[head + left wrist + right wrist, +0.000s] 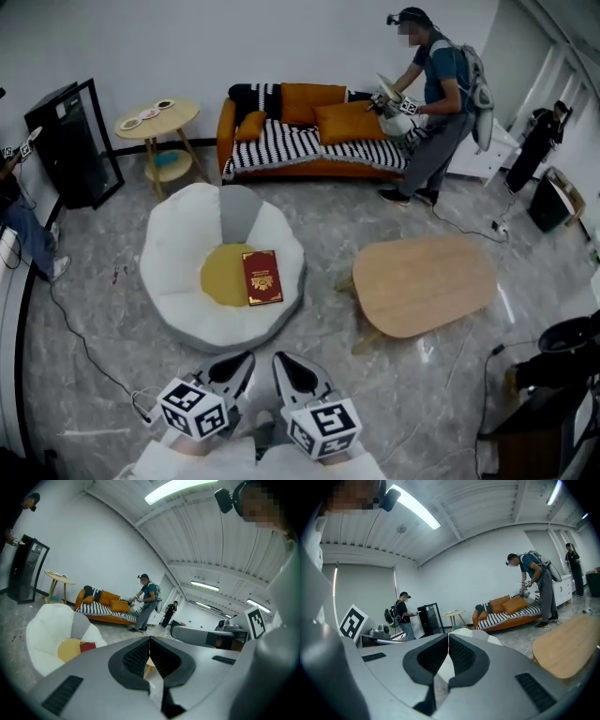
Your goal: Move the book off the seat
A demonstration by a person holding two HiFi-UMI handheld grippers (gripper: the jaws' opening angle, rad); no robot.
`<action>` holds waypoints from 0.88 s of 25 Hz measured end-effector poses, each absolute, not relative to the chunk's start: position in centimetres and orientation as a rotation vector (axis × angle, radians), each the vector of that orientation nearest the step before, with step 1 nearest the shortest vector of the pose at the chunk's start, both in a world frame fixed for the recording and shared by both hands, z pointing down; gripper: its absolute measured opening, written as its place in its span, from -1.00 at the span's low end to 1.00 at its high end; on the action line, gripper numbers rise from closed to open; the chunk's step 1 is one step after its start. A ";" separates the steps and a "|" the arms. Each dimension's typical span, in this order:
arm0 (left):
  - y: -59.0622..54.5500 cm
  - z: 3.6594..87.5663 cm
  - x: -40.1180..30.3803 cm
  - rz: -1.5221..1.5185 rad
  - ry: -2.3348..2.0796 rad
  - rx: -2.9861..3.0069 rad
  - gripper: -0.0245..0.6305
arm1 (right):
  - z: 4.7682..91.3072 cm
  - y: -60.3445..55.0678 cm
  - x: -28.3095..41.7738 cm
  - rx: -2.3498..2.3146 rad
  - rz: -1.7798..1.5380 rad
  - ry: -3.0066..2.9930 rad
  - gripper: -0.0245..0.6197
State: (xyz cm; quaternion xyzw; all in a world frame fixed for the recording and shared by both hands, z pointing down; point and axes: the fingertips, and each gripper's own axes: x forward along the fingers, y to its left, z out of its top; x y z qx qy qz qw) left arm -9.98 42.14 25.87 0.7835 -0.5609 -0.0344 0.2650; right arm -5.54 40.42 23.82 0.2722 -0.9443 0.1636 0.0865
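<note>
Two grippers sit at the near edge of our head view, side by side: our left gripper (246, 356) and our right gripper (281, 358), each with its jaws clenched together on nothing. We see the book (262, 277), red with a gold pattern, lying flat on the yellow cushion (221, 277) in the middle of the white petal-shaped seat (178, 246). The seat's near rim lies between our grippers and the book. To the right, a low wooden table (424, 284) stands near the seat. Farther off, a person (436, 103) bends over the orange sofa (309, 155). At far left we see a round side table (157, 120) and a black cabinet (67, 141).
</note>
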 end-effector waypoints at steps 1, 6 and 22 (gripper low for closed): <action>41.8 25.8 -10.4 -0.095 -1.522 2.118 -0.90 | 23.8 40.1 -5.8 0.808 0.484 -2.813 -0.89; 39.5 26.1 -12.1 -0.106 -1.548 2.095 -0.90 | 24.2 37.6 -7.4 0.777 0.479 -2.817 -0.89; 22.6 25.0 -16.4 -0.121 -1.640 2.064 -0.90 | 22.7 20.6 -12.5 0.631 0.408 -2.846 -0.89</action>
